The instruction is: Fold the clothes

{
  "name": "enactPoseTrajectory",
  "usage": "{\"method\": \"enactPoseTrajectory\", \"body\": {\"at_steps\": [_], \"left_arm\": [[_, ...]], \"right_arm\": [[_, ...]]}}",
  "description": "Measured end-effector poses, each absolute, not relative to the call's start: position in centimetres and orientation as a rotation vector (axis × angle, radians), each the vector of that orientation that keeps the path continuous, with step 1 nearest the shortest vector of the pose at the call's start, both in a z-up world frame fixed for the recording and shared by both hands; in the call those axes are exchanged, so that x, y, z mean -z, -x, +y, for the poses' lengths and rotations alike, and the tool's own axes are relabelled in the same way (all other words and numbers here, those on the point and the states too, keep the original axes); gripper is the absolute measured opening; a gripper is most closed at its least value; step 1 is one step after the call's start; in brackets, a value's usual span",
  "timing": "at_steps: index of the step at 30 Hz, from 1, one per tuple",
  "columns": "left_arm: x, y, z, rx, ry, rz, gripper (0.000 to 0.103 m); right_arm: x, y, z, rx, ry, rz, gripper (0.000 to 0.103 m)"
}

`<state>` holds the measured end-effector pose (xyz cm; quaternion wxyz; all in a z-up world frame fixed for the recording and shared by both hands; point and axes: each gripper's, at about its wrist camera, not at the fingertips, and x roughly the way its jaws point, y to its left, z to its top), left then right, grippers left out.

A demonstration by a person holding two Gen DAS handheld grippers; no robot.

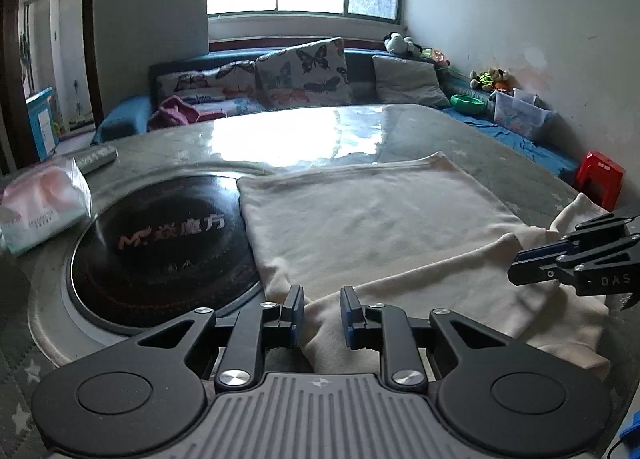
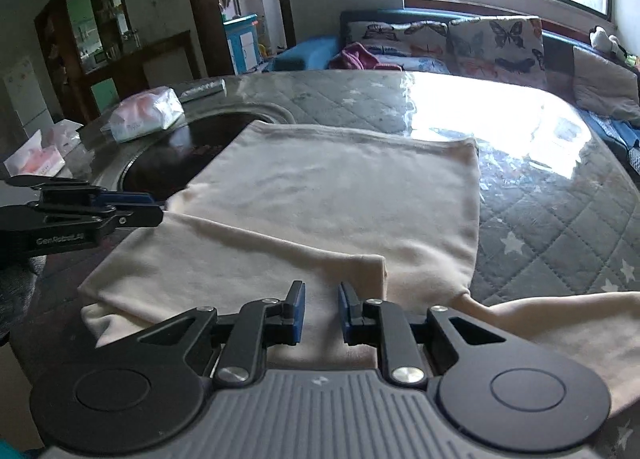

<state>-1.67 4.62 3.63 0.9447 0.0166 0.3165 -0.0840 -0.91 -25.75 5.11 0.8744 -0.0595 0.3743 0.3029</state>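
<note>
The cream, soft cotton garment (image 2: 340, 195) lies flat on the quilted grey counter (image 2: 560, 227), partly over the black round hob (image 1: 160, 243), sleeve folded inward. Left gripper (image 1: 320, 313) and right gripper (image 2: 321, 313) hover released at its near edge, probably ready to pinch the next fold.

Table (image 2: 560, 219): round, covered in grey quilted star-print cloth under a glossy clear sheet. Set into it: black round cooktop (image 1: 160, 243). Lying on it: cream garment (image 2: 340, 203), partly overlapping the cooktop; tissue pack (image 1: 40, 207); small grey remote-like object (image 1: 96, 159).
</note>
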Motion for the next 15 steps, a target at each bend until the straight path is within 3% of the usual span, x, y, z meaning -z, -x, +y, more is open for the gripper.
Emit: {"method": "enactPoseTrajectory", "body": {"at_steps": [15], "left_arm": [[-4.4, 3.4, 0.3, 0.29, -0.132, 0.625, 0.024]], "right_arm": [[-5.0, 4.1, -28.1, -0.627, 0.138, 0.724, 0.025]]}}
